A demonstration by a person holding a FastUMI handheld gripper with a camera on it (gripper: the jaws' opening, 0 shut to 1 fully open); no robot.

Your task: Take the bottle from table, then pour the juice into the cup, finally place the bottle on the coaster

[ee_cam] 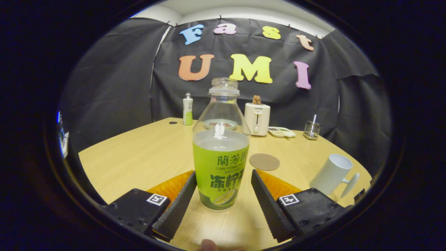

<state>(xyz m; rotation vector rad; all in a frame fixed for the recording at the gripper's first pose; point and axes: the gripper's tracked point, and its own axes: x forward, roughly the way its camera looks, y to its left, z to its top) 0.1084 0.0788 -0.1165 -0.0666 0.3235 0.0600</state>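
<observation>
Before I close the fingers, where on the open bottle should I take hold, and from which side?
Grip the bottle on its straight labelled body, below the tapering shoulder, coming level from the front as now. It stands upright with no cap, so a low, level side grip should keep the juice in. The gripper is open, its fingers on either side; the left one looks nearly touching, the right one has a gap.

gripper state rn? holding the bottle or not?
Gripper: open, not holding. The bottle stands on the table between the fingers; the left finger looks at or very near its side, and the right finger stands clear of it.
</observation>
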